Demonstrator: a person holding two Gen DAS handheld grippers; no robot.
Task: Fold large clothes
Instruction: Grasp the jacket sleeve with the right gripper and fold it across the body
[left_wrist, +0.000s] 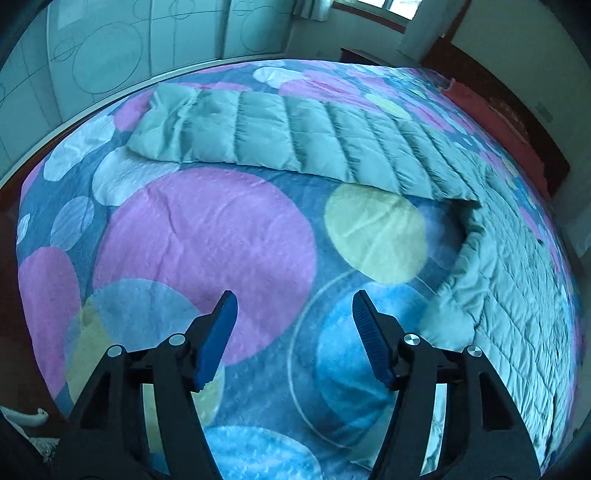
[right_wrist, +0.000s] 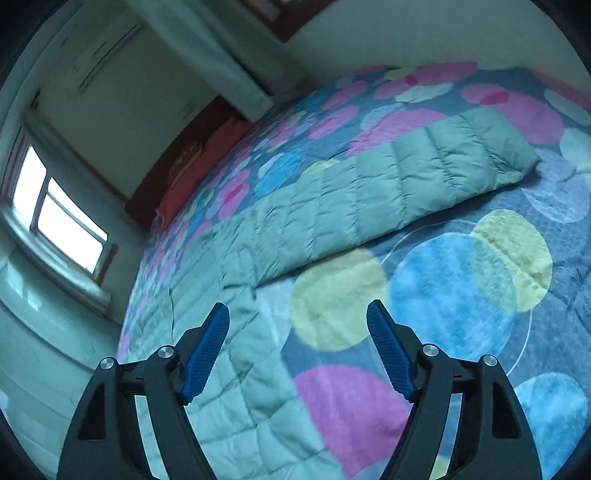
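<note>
A pale green quilted puffer coat lies spread on the bed. In the left wrist view its sleeve (left_wrist: 295, 133) stretches across the far side and its body (left_wrist: 517, 302) lies at the right. My left gripper (left_wrist: 293, 299) is open and empty, above the bedspread, left of the coat's body. In the right wrist view the coat's body (right_wrist: 236, 369) lies below and to the left, and the sleeve (right_wrist: 406, 181) runs up to the right. My right gripper (right_wrist: 297, 310) is open and empty, hovering over the coat's inner edge.
The bed has a bedspread (left_wrist: 207, 236) with big pink, blue and yellow circles. A wardrobe (left_wrist: 110, 48) stands beyond the bed. A dark wooden headboard (left_wrist: 517, 110) and a red pillow (right_wrist: 192, 173) are at the bed's head. A window (right_wrist: 55, 218) is at the left.
</note>
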